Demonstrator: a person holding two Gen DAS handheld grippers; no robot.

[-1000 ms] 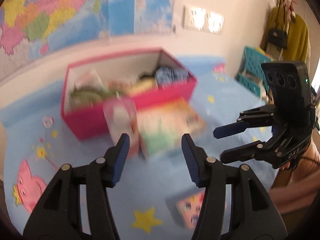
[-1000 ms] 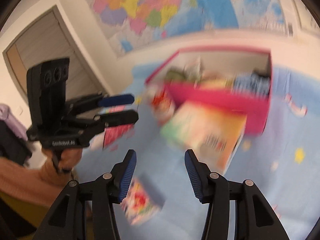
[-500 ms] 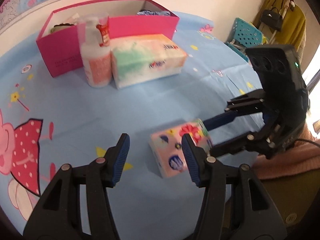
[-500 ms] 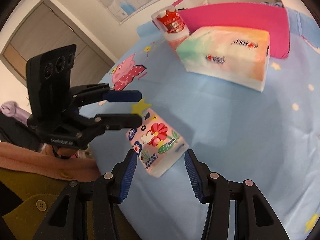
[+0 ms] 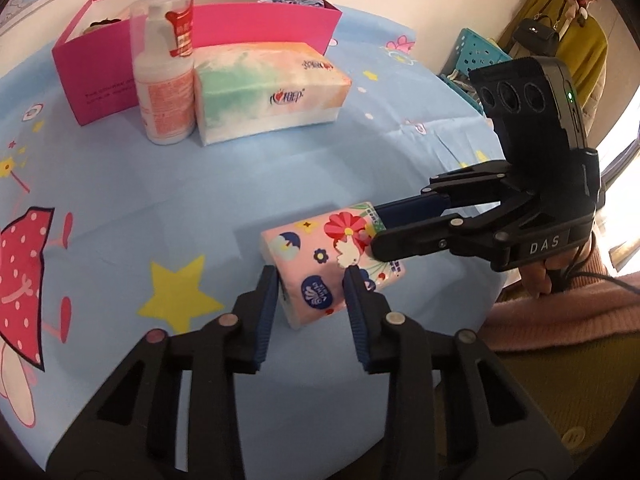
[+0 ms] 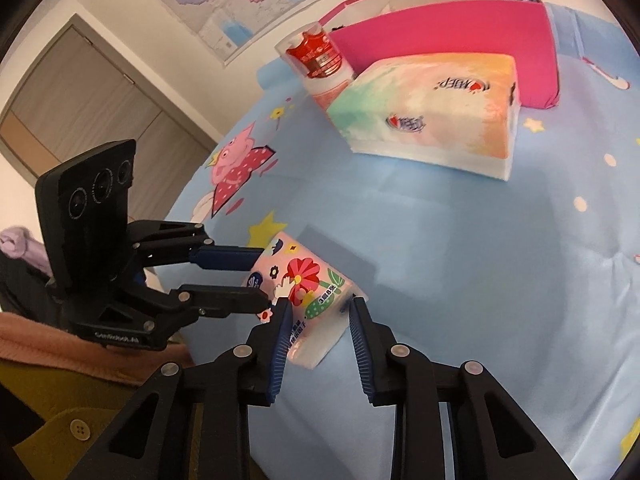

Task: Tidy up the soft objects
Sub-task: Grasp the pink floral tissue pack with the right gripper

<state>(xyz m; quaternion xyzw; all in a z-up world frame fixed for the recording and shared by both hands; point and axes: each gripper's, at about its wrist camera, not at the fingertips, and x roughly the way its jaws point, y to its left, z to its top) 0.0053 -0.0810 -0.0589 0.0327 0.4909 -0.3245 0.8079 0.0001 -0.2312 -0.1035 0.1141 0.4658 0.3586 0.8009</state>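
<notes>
A small pink tissue pack (image 5: 328,260) with flower and umbrella prints lies on the blue cloth near the table's front edge; it also shows in the right wrist view (image 6: 304,292). My left gripper (image 5: 310,280) has a finger on each side of the pack's near end, touching or nearly so. My right gripper (image 6: 320,306) straddles the pack's other end the same way. Each gripper shows in the other's view, the right one (image 5: 376,226) and the left one (image 6: 260,276). A large pastel tissue pack (image 5: 268,88) and a lotion bottle (image 5: 166,76) stand before an open pink box (image 5: 100,64).
The pink box (image 6: 448,40) holds several items, mostly hidden. The blue cartoon tablecloth (image 5: 120,208) covers the table. A teal basket (image 5: 480,52) and hanging yellow coat (image 5: 576,40) stand at right. A door (image 6: 80,100) is at left behind the table.
Both grippers swung down from the pink box to the small tissue pack. Their fingers narrowed and now straddle the pack's two ends. The pack has stayed on the cloth.
</notes>
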